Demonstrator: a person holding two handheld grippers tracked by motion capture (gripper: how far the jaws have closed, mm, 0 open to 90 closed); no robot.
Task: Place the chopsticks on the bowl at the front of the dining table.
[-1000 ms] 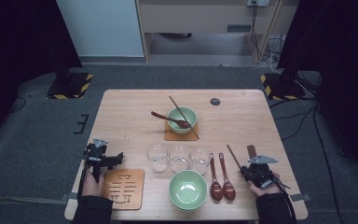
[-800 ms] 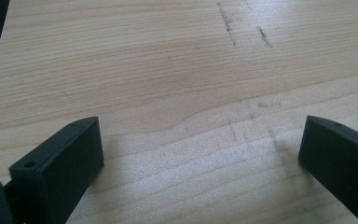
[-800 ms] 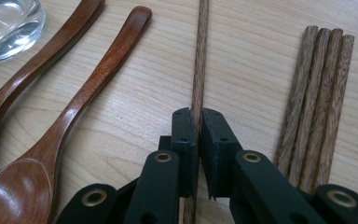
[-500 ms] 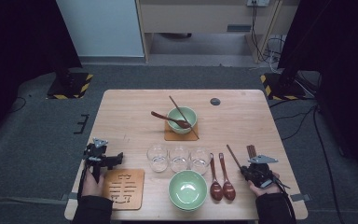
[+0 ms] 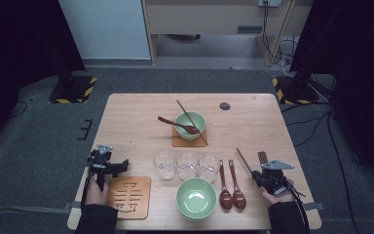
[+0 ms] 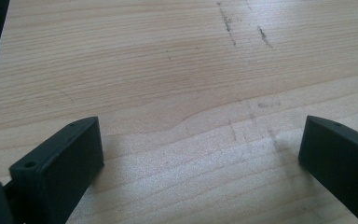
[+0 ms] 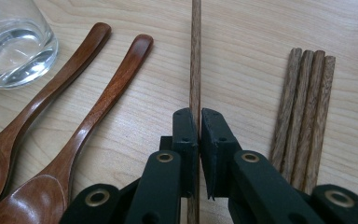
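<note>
My right gripper [image 7: 198, 116] is shut on a single wooden chopstick [image 7: 195, 56], which runs straight away from the jaws over the table. In the high view that right gripper [image 5: 259, 176] sits near the front right, and the chopstick [image 5: 244, 161] angles up and to the left. Three more chopsticks [image 7: 303, 116] lie side by side just right of the jaws. Two dark wooden spoons [image 7: 93, 102] lie to their left. My left gripper [image 6: 200, 149] is open over bare wood, with nothing between its jaws; it rests at the front left [image 5: 108, 165].
Three clear glasses [image 5: 187, 165] stand in a row at mid table, one at the edge of the right gripper view [image 7: 14, 46]. A green bowl [image 5: 196, 197] sits near the front edge. Another green bowl [image 5: 190, 124] holds a spoon and chopstick. A cut-out wooden coaster [image 5: 129, 196] lies front left.
</note>
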